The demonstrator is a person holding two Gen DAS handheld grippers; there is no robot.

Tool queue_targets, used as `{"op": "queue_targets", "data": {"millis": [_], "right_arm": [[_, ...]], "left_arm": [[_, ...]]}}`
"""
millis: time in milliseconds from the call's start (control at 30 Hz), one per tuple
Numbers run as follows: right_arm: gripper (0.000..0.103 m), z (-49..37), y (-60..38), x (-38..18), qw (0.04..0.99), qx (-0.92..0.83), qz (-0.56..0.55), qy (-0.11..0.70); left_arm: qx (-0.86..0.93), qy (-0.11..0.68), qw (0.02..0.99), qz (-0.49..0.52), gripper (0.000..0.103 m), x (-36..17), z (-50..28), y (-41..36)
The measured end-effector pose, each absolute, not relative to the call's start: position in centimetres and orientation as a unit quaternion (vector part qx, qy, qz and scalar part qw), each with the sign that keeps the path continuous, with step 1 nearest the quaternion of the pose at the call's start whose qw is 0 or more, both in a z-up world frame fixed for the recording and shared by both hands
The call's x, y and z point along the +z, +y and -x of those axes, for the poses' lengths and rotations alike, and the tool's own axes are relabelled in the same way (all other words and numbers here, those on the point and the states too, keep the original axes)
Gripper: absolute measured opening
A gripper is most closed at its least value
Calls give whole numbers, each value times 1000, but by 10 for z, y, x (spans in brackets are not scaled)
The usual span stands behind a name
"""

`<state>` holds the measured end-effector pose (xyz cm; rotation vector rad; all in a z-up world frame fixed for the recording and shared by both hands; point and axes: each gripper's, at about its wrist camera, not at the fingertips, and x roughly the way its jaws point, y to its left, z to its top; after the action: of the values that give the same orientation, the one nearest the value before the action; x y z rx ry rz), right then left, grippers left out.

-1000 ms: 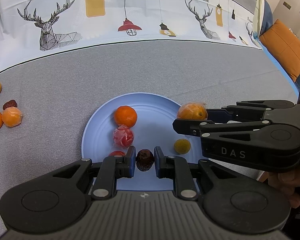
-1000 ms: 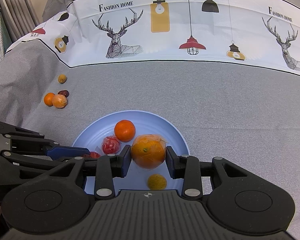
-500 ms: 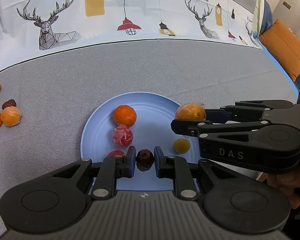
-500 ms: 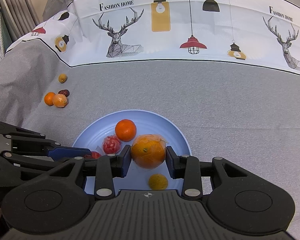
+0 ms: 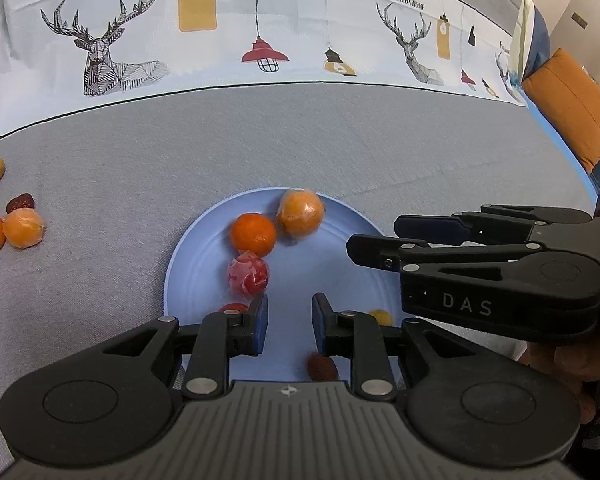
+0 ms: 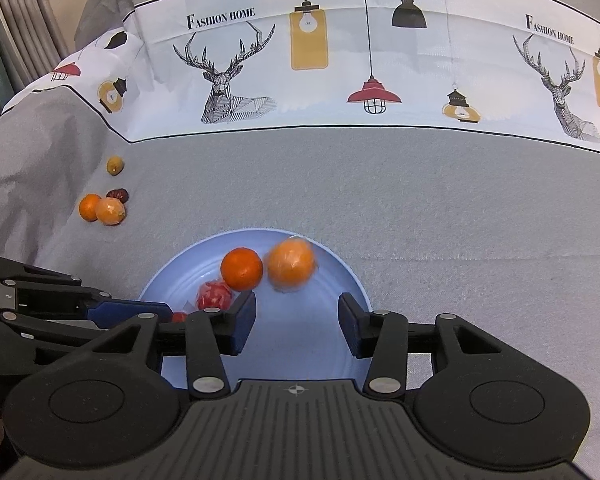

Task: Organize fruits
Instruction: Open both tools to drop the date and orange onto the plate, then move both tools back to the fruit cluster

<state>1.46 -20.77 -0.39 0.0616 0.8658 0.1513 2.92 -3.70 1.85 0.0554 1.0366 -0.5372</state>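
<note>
Left gripper (image 5: 288,326), right gripper (image 6: 296,322) opening, empty, above blue plate (image 6: 340,276); grey tablecloth (image 6: 420,200).

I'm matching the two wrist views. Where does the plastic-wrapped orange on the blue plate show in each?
Left wrist view: the plastic-wrapped orange lies at the blue plate's far rim, above centre.
Right wrist view: the orange lies just above centre, on the plate's far side.
Shared landmark: the bare round orange directly to its left.
</note>
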Motion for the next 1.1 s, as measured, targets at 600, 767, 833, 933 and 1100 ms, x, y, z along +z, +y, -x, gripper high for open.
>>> {"op": "queue_targets", "data": {"millis": [600,767,833,933,1100], "right_arm": [[30,-24,-175,5,911,91,-42,399],[23,-27,-155,5,910,114,-47,397],[23,-26,-146,7,910,123,-49,394],[23,-24,-134,7,908,138,-48,393],[24,-28,-116,7,906,162,-40,389]], "left_arm": [[-102,488,866,46,16,39,-76,37],[-67,487,869,64,16,53,-110,70],[-53,476,874,76,17,55,-122,88],[-8,478,872,102,17,44,-129,123],[58,484,847,214,30,32,-138,172]]}}
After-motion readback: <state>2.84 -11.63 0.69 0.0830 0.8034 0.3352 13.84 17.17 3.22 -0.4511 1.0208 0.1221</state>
